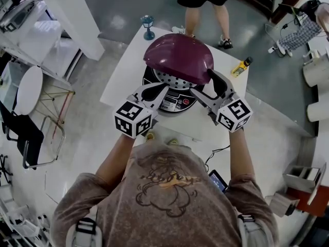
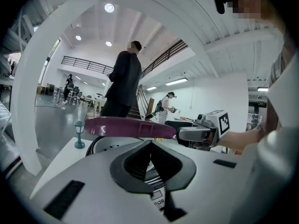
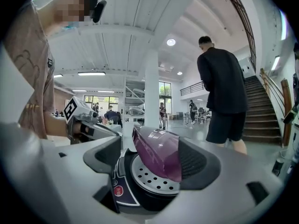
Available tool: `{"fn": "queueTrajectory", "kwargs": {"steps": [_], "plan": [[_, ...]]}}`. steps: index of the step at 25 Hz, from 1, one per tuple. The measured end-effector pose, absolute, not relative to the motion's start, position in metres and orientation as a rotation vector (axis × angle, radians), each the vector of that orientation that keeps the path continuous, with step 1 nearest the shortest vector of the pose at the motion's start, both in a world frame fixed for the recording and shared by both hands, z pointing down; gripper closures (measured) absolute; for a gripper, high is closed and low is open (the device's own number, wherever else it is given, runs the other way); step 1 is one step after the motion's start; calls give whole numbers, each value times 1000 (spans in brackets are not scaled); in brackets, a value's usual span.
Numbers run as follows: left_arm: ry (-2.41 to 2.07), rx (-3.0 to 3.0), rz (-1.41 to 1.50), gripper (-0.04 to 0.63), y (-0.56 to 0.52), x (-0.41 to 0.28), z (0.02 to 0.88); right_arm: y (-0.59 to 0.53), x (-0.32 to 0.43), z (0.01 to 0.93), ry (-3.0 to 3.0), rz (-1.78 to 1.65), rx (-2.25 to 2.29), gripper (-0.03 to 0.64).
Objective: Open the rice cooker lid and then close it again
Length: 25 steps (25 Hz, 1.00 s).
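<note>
**A:** Where does the rice cooker stand, and how is it placed against the edges?

**B:** The rice cooker sits mid-way across the white counter, close to the near edge, with its control panel facing the wearer. To the cooker's left there is a broad bare stretch of counter. Beyond it on that side, near the far edge, stands a small teal lantern figure. To the cooker's right, a yellow and black item lies by the right edge. I cannot tell what it is. A person stands on the floor just past the far edge, behind the cooker.

**A:** And the lid?

**B:** The purple lid is raised and tilted, its near rim up off the cooker. Under that rim a perforated metal plate covers the cooker's mouth, so what is below it is hidden.

**A:** The claws?

**B:** The right claw is at the cooker's right front, jaws spread. The lid's rim sits between them, lying against the right-hand pad, with a gap to the other pad. The left claw hangs at the cooker's left front, just short of the panel. Its jaws are pressed together with nothing between them, and it is clear of the lid.
</note>
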<state>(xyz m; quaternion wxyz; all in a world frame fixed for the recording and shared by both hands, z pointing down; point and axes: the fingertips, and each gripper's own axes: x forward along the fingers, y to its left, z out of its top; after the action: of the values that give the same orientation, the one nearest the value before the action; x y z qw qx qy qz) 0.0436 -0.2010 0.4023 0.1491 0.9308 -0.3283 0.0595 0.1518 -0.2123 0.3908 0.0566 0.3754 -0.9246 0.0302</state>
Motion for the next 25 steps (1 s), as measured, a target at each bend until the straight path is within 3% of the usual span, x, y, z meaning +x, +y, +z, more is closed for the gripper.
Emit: {"fn": "queueTrajectory", "kwargs": {"steps": [25], "plan": [[-1015, 2709, 254, 574, -243, 44, 405, -203, 146, 430, -2809, 231, 1158, 273]]}}
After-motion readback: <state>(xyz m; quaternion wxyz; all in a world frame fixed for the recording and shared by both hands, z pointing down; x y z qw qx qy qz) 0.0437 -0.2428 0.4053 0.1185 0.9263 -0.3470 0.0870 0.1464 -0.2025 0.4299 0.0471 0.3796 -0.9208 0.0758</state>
